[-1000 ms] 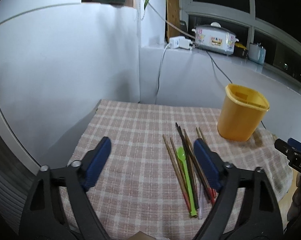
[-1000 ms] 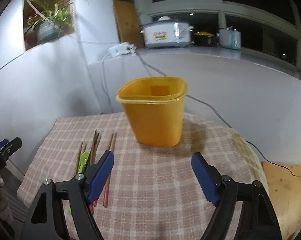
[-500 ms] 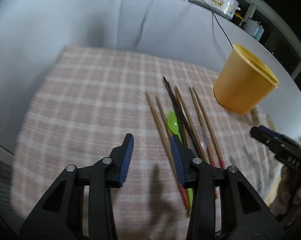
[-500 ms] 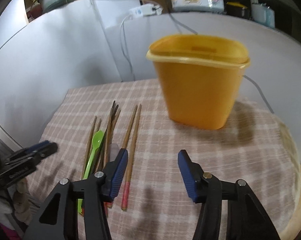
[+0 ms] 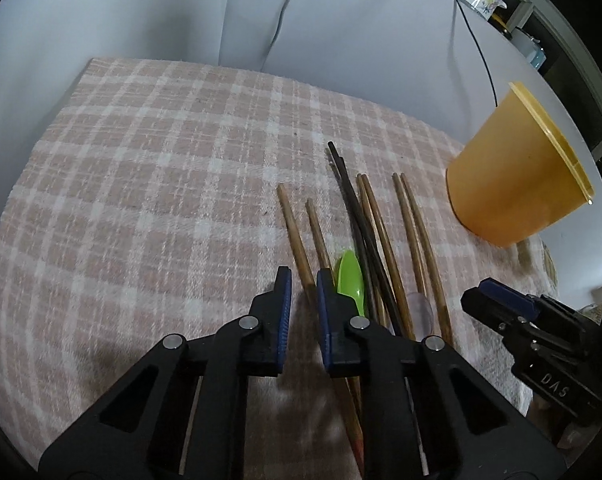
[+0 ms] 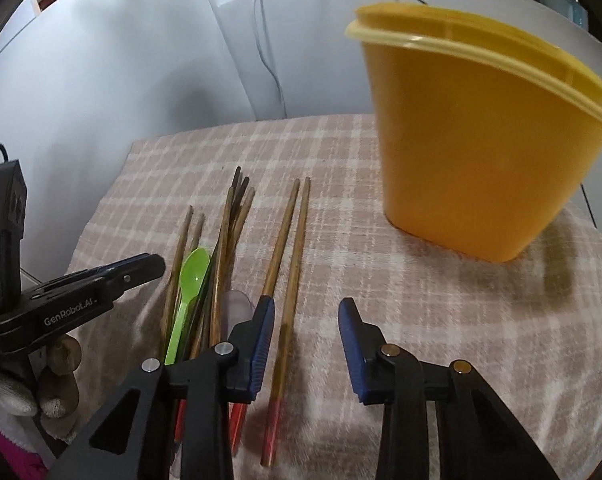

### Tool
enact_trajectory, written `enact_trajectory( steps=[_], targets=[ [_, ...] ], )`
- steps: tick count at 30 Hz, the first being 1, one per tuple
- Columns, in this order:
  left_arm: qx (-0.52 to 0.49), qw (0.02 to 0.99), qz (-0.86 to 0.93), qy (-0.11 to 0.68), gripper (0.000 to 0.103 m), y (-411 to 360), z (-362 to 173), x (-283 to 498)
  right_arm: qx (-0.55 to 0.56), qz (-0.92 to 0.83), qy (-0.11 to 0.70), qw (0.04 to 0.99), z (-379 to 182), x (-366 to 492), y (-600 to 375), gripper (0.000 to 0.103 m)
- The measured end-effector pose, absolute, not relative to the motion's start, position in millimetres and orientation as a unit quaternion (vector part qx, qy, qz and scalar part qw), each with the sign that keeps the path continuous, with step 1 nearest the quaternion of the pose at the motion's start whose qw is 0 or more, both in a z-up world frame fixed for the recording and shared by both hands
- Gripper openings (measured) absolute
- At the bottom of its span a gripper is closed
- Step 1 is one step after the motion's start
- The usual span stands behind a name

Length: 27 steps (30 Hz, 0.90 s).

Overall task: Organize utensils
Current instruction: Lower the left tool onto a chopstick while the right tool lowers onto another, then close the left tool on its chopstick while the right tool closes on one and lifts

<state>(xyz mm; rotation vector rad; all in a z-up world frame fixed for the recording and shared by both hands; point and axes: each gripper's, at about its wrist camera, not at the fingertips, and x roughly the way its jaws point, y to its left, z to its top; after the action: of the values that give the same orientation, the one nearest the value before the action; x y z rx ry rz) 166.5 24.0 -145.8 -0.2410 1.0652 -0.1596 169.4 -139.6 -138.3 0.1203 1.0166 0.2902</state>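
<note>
Chopsticks (image 5: 381, 236) lie in a loose bundle on the checked cloth (image 5: 161, 184) covering the tabletop, roughly parallel, some crossing; most are brown wood with red-painted butt ends, one pair dark. A green plastic spoon (image 6: 191, 280) sits among them, and a clear spoon bowl (image 6: 235, 306) just beside it. The yellow tub (image 6: 469, 160), upright and open-topped with a paler rim, stands near the bundle's right side. Left tool (image 5: 301, 292): jaws have just been closing and stand nearly together over the leftmost brown stick; whether the pads actually press it I cannot tell. Right tool (image 6: 305, 320): jaws have been closing too, not yet gripping, straddling the outer pair of sticks. Judgement: the sticks are light, stiff, smooth and prone to roll or pivot; pinch near mid-length, or they will swing. The cloth is soft and may snag a pad.
</note>
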Motion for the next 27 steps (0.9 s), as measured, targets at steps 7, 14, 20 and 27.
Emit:
enact_trajectory(
  steps=[7, 14, 20, 27],
  targets=[
    [-0.099, 0.851, -0.069, 0.511, 0.007, 19, -155, 176, 0.061, 0.132, 0.493, 0.858, -147, 182, -140, 0.030],
    [-0.100, 0.855, -0.072, 0.504, 0.004, 17, -160, 182, 0.055, 0.126, 0.498, 0.857, -149, 189, -136, 0.028],
    [-0.101, 0.857, -0.073, 0.500, 0.004, 23, -161, 184, 0.037, 0.121, 0.502, 0.855, -152, 201, -121, 0.027],
    [-0.117, 0.850, -0.068, 0.510, 0.011, 26, -164, 188, 0.011, 0.103, 0.512, 0.853, -157, 218, -103, 0.023]
  ],
)
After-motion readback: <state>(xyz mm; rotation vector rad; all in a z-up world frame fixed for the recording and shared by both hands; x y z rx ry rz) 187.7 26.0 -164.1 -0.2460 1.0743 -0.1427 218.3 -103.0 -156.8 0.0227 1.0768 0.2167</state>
